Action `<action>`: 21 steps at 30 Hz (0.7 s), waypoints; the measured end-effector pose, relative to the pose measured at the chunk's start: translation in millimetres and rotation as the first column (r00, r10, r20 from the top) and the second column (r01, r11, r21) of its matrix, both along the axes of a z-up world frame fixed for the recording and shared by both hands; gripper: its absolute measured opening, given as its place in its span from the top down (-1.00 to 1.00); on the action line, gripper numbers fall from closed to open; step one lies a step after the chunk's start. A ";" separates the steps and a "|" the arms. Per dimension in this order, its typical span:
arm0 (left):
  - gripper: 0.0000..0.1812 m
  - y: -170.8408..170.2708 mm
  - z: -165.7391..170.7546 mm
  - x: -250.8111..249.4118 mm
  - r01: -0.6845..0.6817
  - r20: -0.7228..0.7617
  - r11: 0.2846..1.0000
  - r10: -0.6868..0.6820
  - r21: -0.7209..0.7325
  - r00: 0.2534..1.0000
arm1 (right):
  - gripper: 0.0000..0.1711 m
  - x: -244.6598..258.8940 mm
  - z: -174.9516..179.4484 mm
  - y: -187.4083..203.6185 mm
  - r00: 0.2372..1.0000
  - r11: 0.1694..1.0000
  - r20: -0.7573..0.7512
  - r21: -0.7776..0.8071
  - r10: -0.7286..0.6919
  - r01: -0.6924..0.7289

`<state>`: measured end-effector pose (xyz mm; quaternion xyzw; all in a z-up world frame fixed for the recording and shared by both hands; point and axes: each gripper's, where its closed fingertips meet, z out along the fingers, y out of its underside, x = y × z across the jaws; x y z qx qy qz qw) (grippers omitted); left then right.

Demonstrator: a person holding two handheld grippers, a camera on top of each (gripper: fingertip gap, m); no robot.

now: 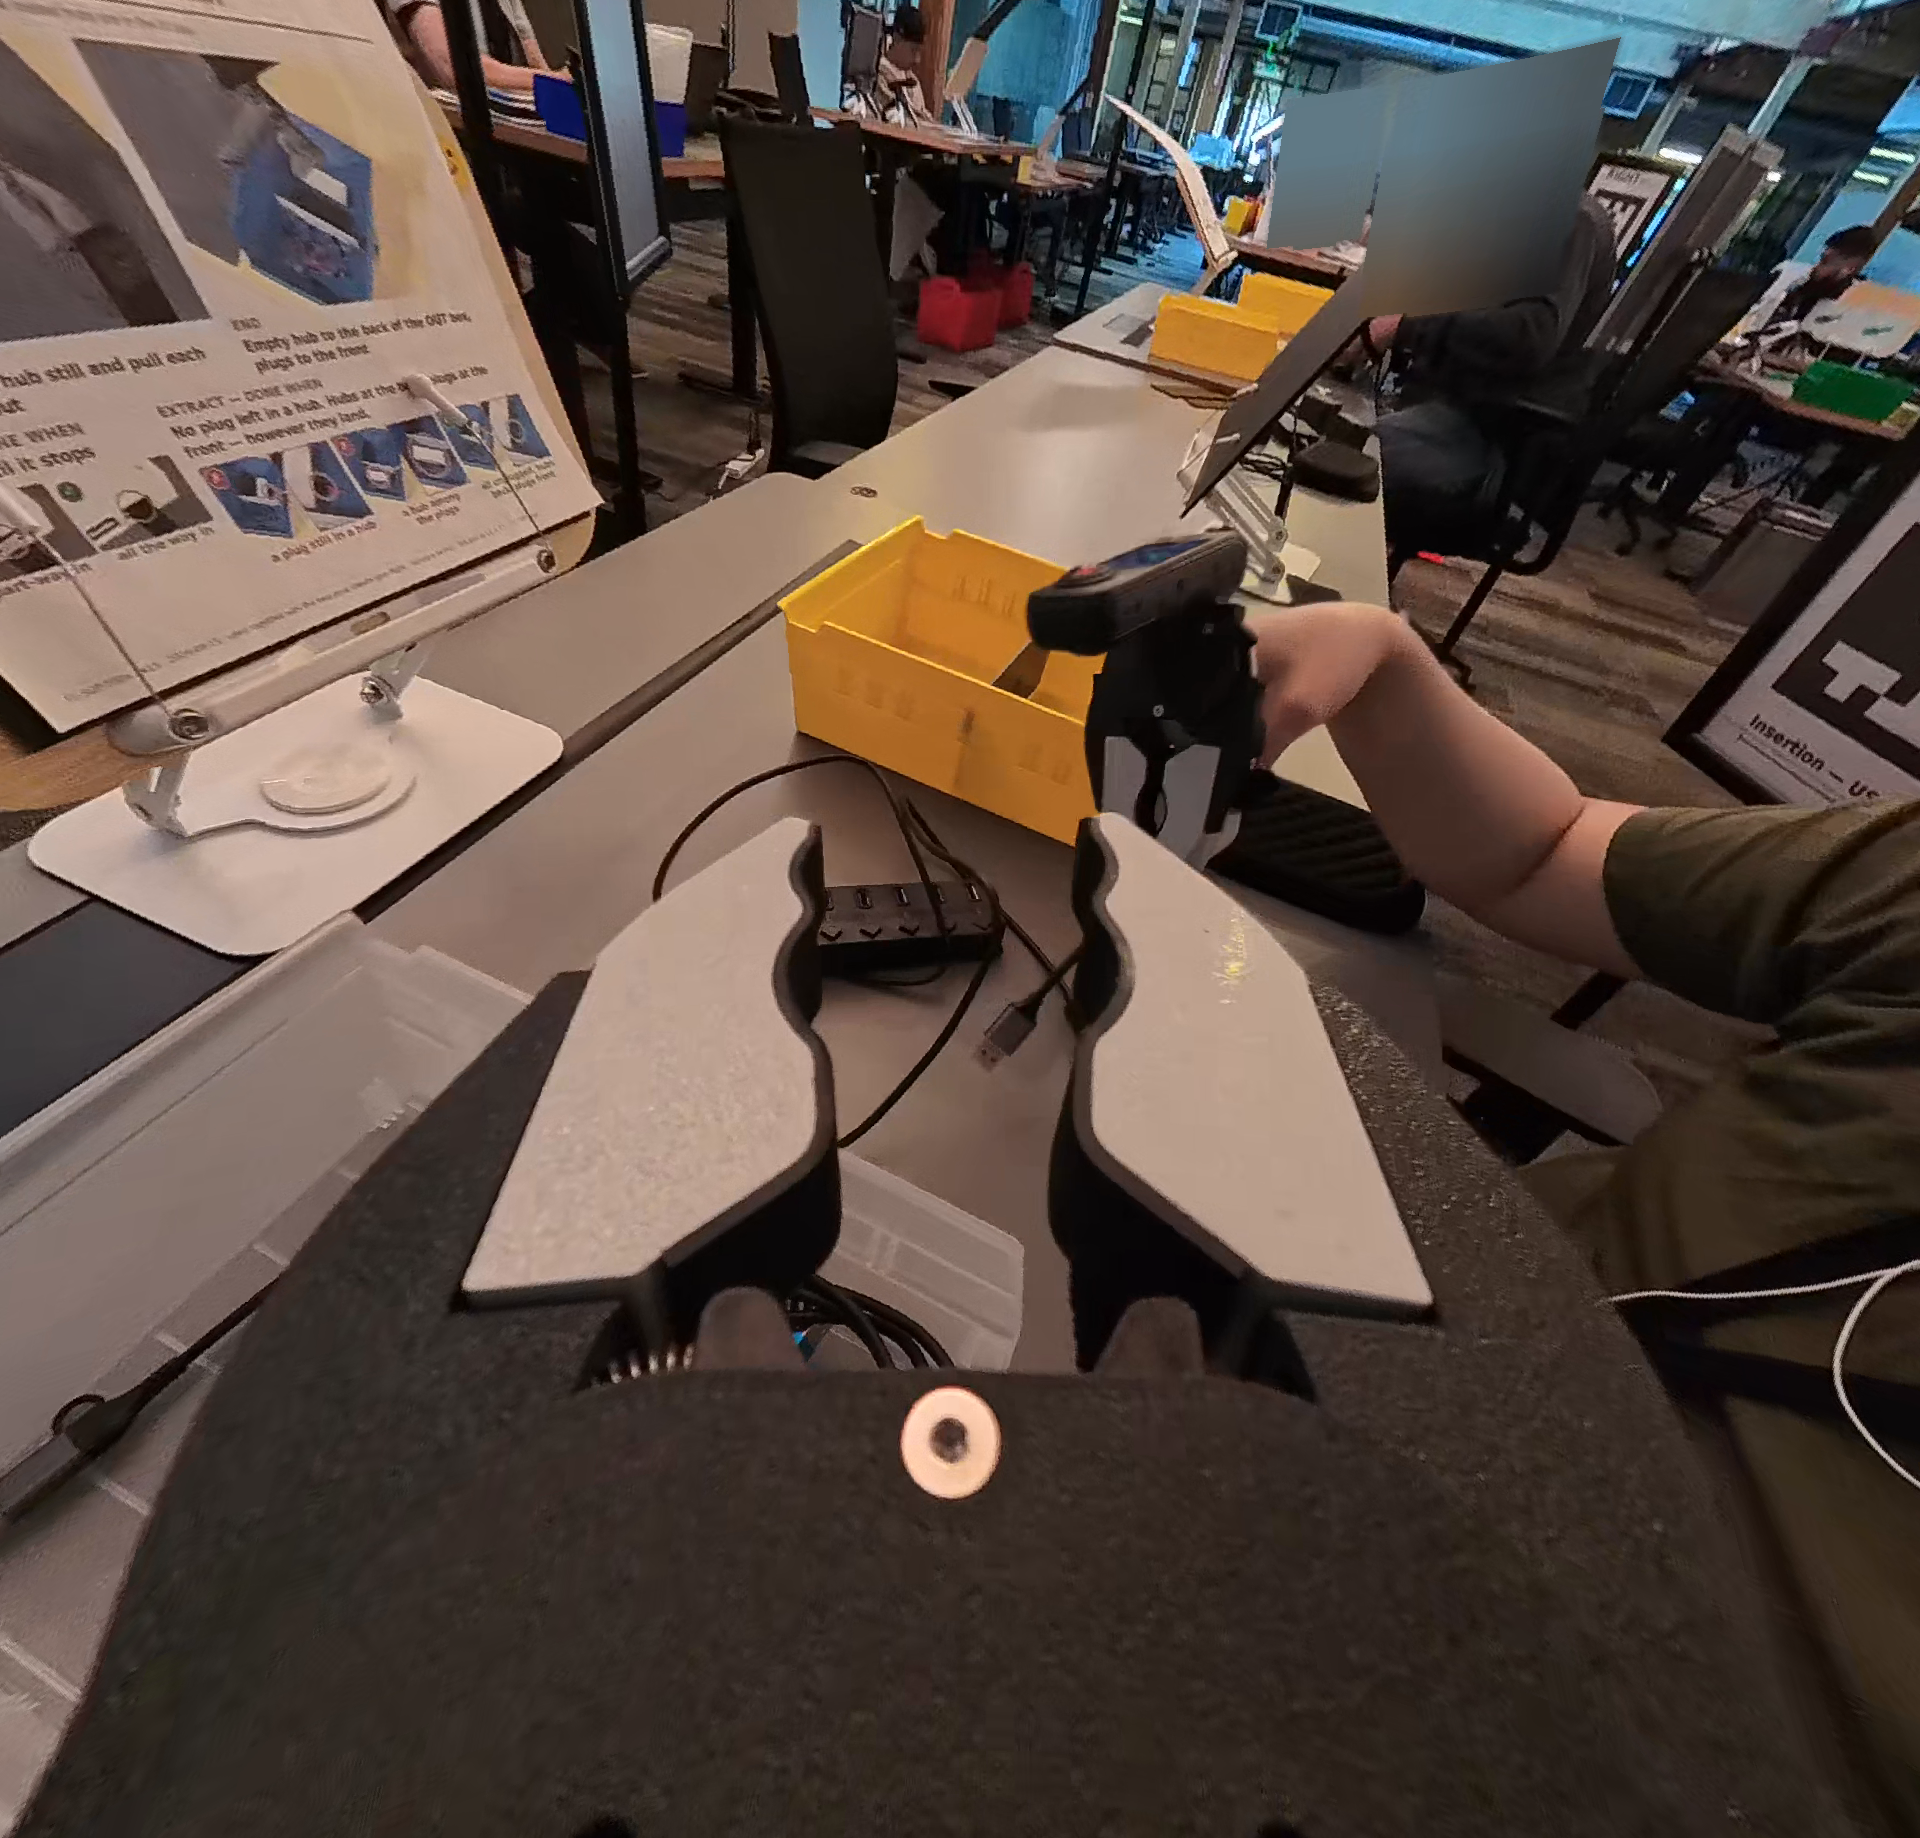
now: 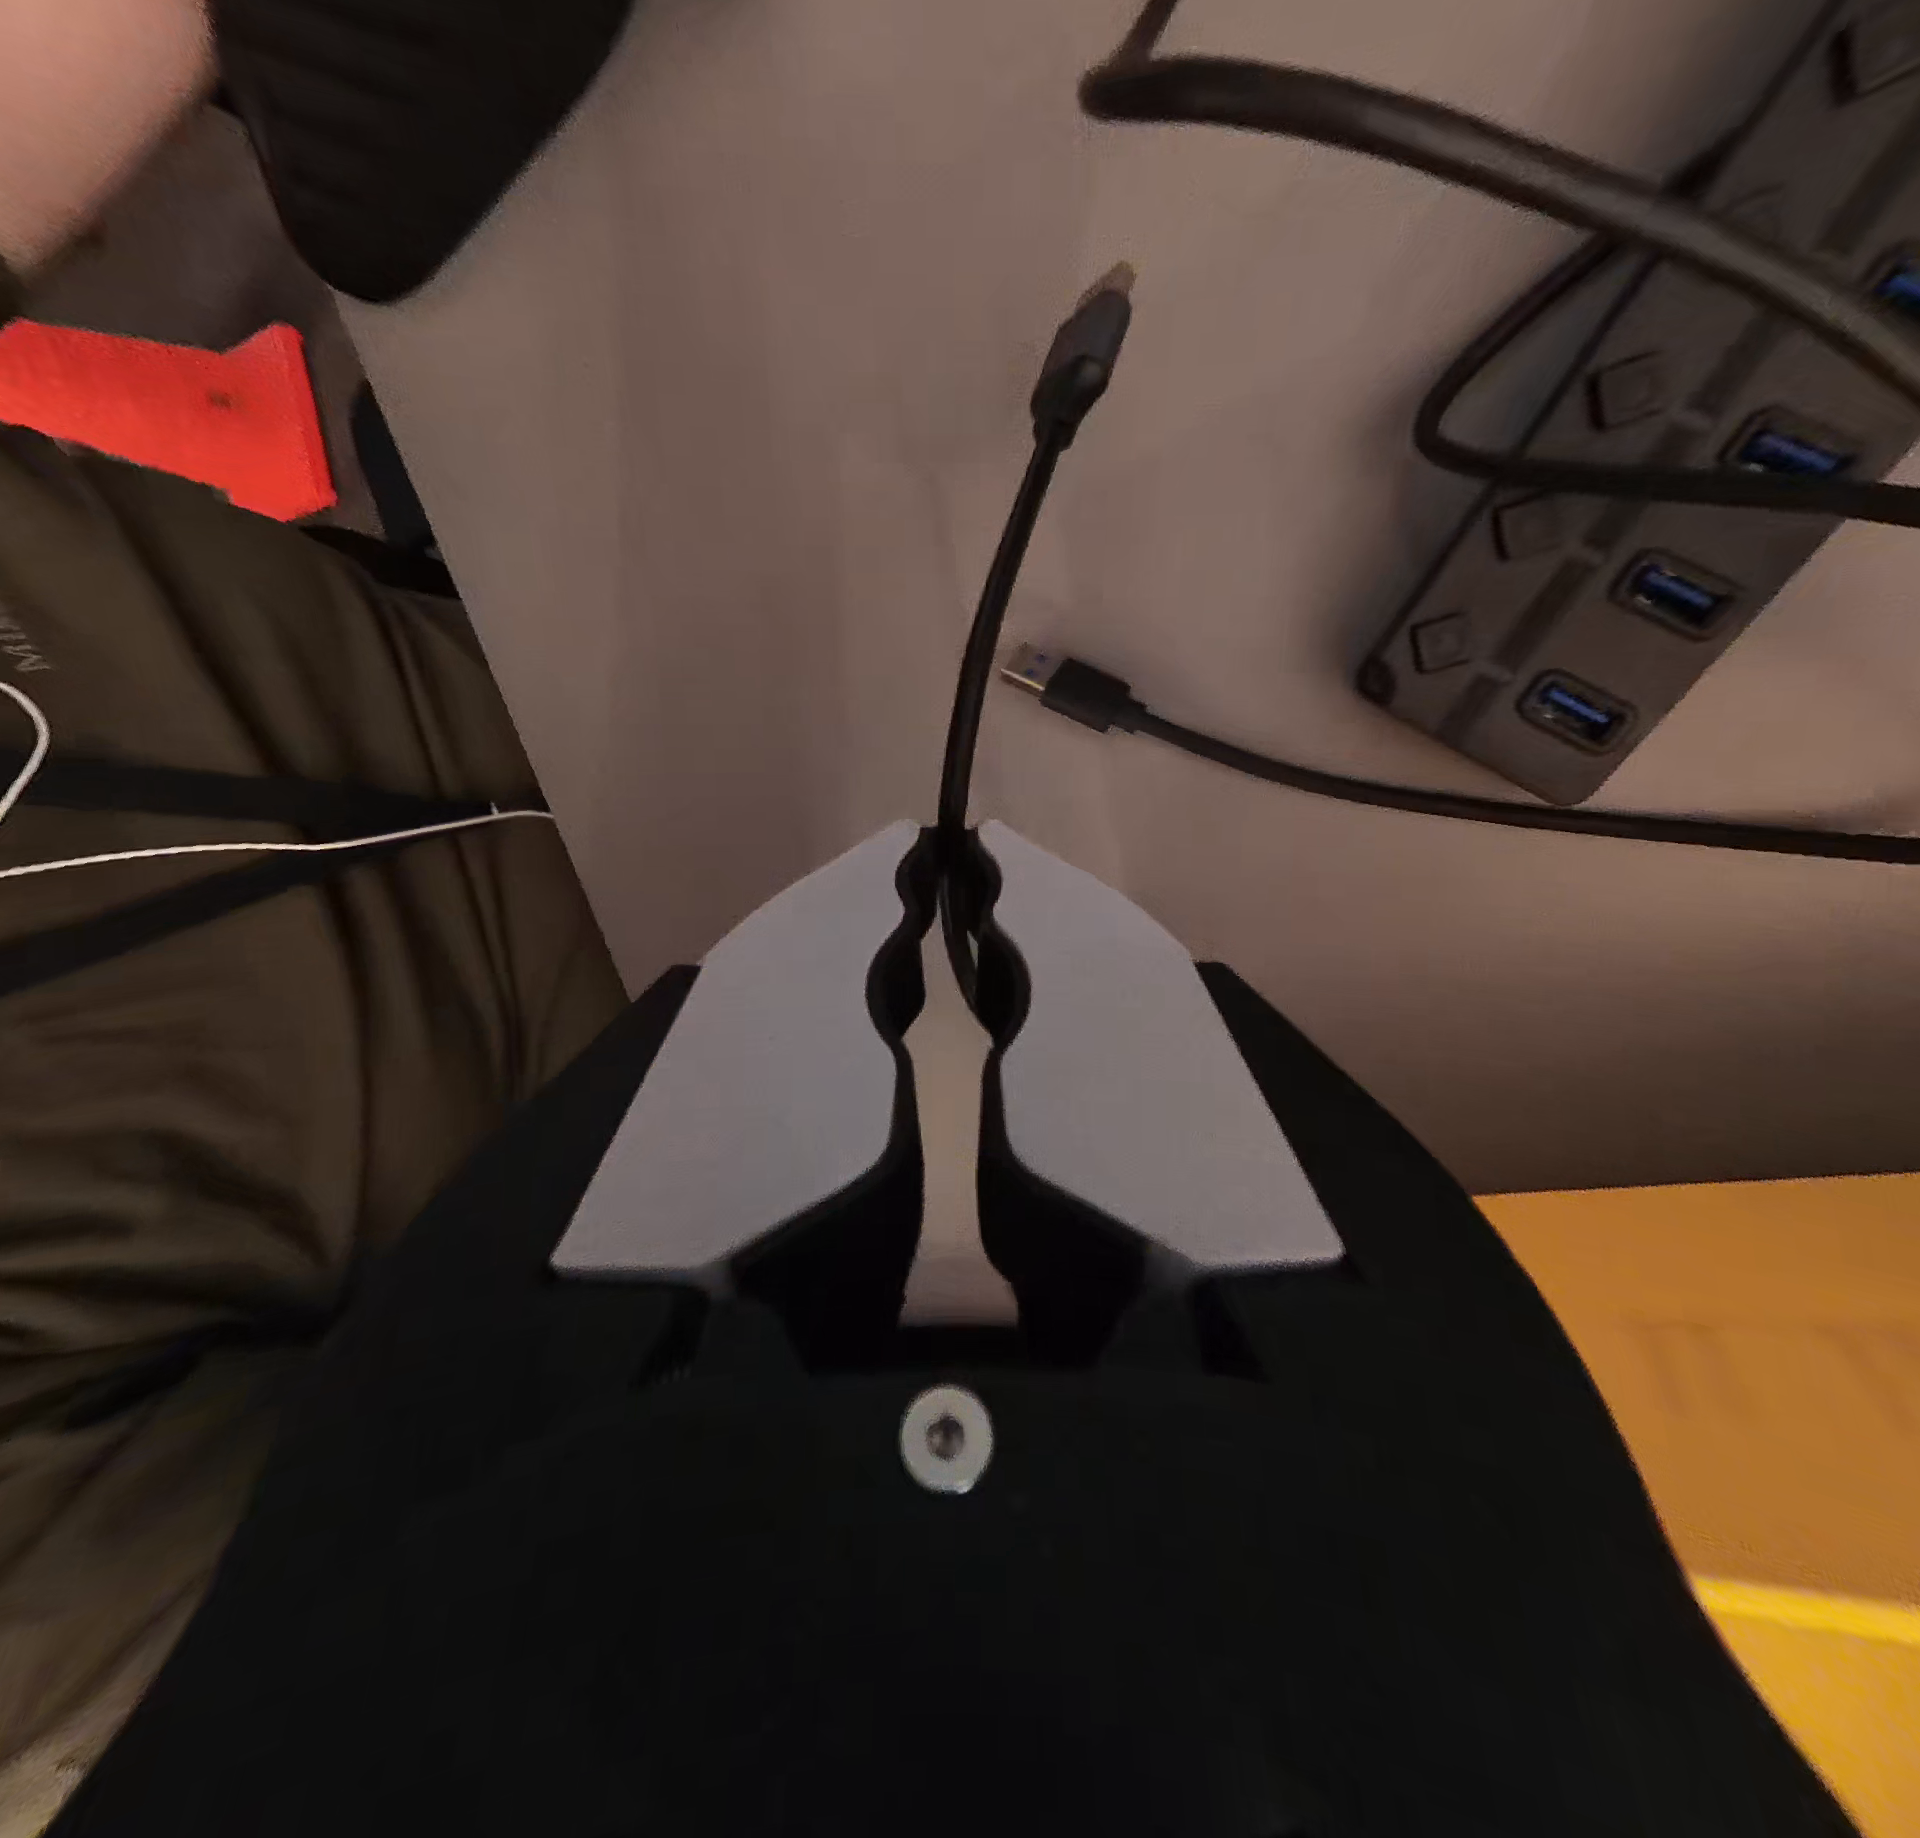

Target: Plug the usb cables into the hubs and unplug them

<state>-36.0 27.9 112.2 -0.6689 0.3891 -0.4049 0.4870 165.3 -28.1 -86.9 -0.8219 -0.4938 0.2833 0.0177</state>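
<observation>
A black USB hub (image 1: 914,918) with several blue ports lies on the grey table; it also shows in the right wrist view (image 2: 1621,583). My left gripper (image 1: 945,863) is open and empty, hovering above and just in front of the hub. A loose USB plug (image 1: 1006,1035) lies on the table near it and shows in the right wrist view (image 2: 1081,692) too. My right gripper (image 2: 948,838) is shut on a black USB cable (image 2: 997,593), whose plug (image 2: 1086,344) sticks out ahead of the fingertips. The right gripper shows in the left wrist view (image 1: 1169,801), held by a hand.
A yellow bin (image 1: 935,676) stands behind the hub. A black wrist rest (image 1: 1314,869) lies to the right. An instruction sheet on a white stand (image 1: 291,749) stands at the left. A clear plastic box (image 1: 260,1113) with cables sits near left. A red object (image 2: 177,412) lies beyond the table edge. The left gripper's tips are roughly 30 cm from the right gripper's.
</observation>
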 end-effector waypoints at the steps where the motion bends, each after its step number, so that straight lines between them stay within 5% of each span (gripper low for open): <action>1: 0.51 -1.1 -0.9 1.6 0.004 -0.006 1.000 -0.004 0.002 1.000 | 0.94 0.4 -6.0 1.2 0.999 1.000 0.033 -0.003 0.010 -0.010; 14: 0.51 -3.1 -3.9 4.2 0.015 -0.022 1.000 -0.015 -0.001 1.000 | 0.80 3.5 -50.2 34.6 0.962 0.956 0.271 0.289 -0.040 -0.042; 18: 0.51 -4.1 -0.1 0.3 0.005 -0.015 1.000 -0.005 0.005 1.000 | 0.74 6.6 -26.4 36.0 0.971 0.951 0.233 0.308 -0.060 -0.015; 21: 0.51 -4.6 4.8 -3.4 -0.009 -0.005 1.000 0.009 0.020 1.000 | 0.75 -5.5 27.1 62.4 0.993 0.906 0.067 0.419 -0.096 0.060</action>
